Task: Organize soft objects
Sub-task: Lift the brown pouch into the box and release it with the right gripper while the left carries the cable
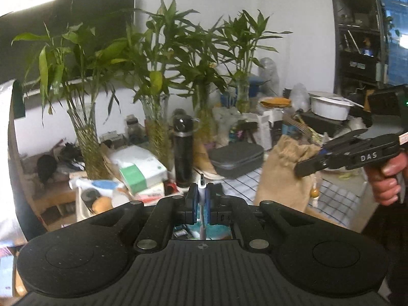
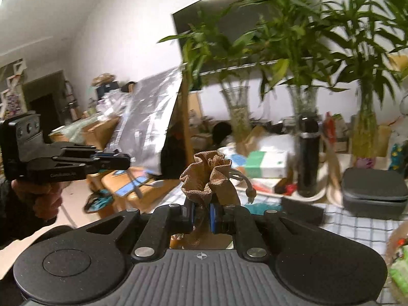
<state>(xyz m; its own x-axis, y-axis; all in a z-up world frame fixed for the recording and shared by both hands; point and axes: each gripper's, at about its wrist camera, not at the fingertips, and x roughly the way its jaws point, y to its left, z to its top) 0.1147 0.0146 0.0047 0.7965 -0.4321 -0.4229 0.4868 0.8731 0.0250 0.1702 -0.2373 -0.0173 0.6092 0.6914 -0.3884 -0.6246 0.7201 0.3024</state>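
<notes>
Cable: a white charging cable [image 1: 202, 199] stands upright between the left gripper's pads, plug tip up, its cord running down out of sight under the tool.
Left gripper [image 1: 202, 200]: jaws pinched together on the cable, lifted clear of the checked surface [image 1: 244, 178].
Pouch: a tan burlap drawstring pouch [image 2: 206, 173] hangs from the right gripper, ruffled mouth cinched and bunched above the pads, body drooping below.
Right gripper [image 2: 201, 215]: clamped on the pouch's neck, nearly closed.
Relation: in the left wrist view the pouch [image 1: 283, 176] hangs to the right of the cable and a little beyond it, well apart; its long axis is vertical, as is the cable's.
Likely next need: the mouth looks shut, so I judge it must be loosened before the cable can go in.
</notes>
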